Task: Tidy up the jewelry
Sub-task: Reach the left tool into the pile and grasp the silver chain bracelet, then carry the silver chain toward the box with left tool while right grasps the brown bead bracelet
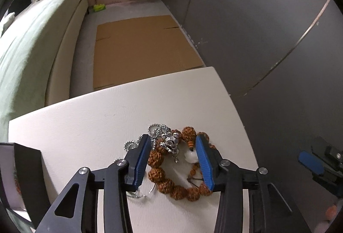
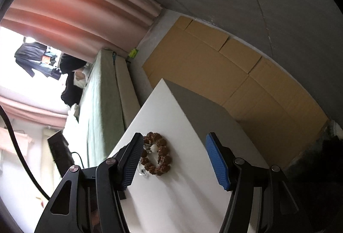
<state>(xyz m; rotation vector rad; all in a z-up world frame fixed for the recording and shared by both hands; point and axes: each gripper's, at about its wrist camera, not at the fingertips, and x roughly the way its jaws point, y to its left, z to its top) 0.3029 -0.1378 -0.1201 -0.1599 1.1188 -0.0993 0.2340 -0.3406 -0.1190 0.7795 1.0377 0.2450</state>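
Two pieces of jewelry lie tangled on the white worktop [image 1: 85, 125]: a bracelet of knobbly brown beads [image 1: 163, 183] and a silver ball chain [image 1: 158, 132] with a metal charm [image 1: 170, 144] resting over the bracelet's far side. The left claw [image 1: 174, 161] is spread, its blue pads [image 1: 141, 160] straddling the pile from above; whether they touch it is unclear. The right claw [image 2: 174, 161] is also spread and holds nothing, hanging near the worktop's edge. Flattened cardboard [image 1: 141, 48] covers the floor beyond, beside a green bed [image 1: 32, 44].
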